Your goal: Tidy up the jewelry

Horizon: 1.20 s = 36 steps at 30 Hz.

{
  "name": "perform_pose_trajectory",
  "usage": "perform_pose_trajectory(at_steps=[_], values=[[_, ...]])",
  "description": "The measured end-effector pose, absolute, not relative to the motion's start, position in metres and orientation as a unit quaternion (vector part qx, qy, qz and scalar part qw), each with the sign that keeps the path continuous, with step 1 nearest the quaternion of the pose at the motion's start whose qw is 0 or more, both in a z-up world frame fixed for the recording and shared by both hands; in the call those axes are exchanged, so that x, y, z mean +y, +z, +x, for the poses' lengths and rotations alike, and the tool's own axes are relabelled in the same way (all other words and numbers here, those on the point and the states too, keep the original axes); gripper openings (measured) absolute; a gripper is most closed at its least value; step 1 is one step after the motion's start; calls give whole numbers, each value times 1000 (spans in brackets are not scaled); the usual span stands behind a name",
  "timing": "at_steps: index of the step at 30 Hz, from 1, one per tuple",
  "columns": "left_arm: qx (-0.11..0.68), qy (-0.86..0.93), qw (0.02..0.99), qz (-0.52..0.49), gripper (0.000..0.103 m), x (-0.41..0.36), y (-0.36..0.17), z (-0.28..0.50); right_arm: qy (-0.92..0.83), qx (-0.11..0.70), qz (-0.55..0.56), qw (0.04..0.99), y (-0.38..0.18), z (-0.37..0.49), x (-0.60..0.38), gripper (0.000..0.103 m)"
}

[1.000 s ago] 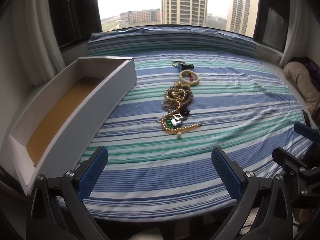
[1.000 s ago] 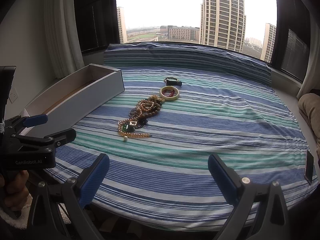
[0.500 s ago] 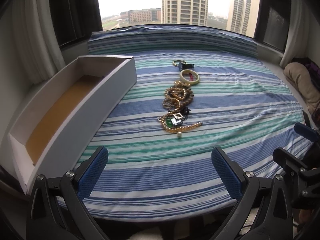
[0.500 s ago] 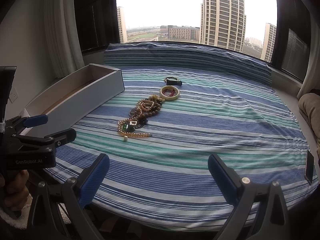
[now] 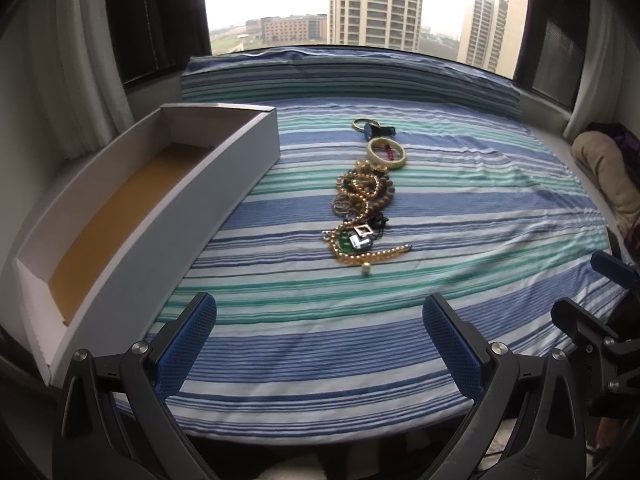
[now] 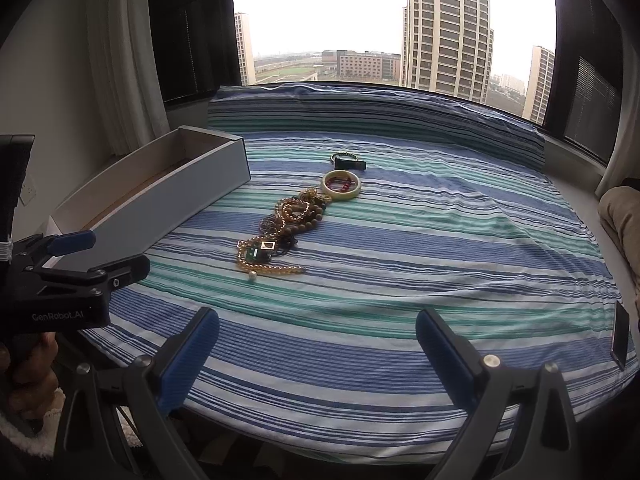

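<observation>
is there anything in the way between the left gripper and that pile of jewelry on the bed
Nothing visible. Only bare striped sheet lies between the open left gripper and the jewelry pile.

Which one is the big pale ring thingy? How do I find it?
Start at the long white box on the left of the striped bedspread, then look right to the line of jewelry down the middle. Near its far end lies the cream bangle, just before the dark-strapped piece. It is one smooth thick hoop, not beads or chain.

Jewelry pile (image 5: 362,208) beside long white box (image 5: 168,216) on striped bedspread (image 5: 460,240)
</observation>
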<state>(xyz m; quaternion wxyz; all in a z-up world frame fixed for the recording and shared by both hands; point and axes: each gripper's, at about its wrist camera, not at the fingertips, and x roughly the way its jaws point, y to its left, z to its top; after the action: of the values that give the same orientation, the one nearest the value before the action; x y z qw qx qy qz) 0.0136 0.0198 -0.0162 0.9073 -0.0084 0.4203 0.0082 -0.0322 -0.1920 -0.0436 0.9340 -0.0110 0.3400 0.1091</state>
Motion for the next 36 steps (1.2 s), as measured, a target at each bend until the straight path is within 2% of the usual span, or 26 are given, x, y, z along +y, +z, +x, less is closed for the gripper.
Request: perform_pose_trajectory(at_steps=[14,23,36], values=[[427,-2,904,0,103,23,-25,31,118,355,-11,927,-50,-22,-193,101],[461,-49,886,-13,103,15,-42,60,107,372,7,922,-63,-9,-209,101],[485,-53,872,-38,103,29,-54,74,154,383,5,911,-87,46,-215,101]])
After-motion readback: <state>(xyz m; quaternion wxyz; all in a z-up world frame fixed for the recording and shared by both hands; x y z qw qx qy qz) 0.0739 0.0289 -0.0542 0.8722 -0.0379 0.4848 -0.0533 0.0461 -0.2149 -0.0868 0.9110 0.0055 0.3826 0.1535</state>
